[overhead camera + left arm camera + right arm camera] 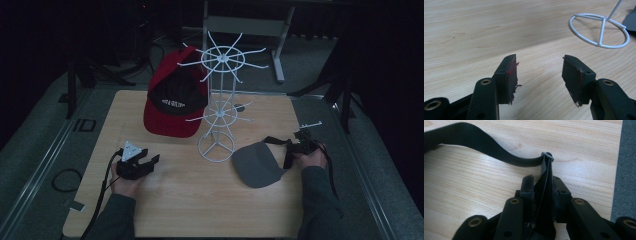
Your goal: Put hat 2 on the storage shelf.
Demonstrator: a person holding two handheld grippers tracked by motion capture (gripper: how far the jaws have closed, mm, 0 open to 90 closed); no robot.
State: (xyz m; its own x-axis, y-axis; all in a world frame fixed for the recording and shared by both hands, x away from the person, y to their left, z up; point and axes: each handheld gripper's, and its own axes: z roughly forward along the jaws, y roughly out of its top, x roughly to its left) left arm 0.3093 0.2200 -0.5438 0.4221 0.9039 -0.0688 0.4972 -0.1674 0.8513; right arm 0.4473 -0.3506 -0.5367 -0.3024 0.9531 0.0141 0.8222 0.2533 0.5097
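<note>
A grey cap point(257, 165) lies brim-down on the wooden table point(200, 210) at the right, its black strap point(280, 142) trailing toward my right gripper point(300, 145). In the right gripper view the strap point(474, 142) curves in from the left, and its end stands pinched between the jaws of the right gripper point(543, 185). A red and black cap point(172, 100) hangs on the white wire rack point(220, 100) at the table's middle back. My left gripper point(150, 161) rests near the left front, and in its own view the left gripper point(539, 72) is open over bare wood.
The rack's round wire base point(599, 45) sits just ahead and right of the left gripper, with the grey cap's edge point(631, 21) beyond it. The rack's thin prongs spread out at two levels. Dark stands and a grey floor surround the table.
</note>
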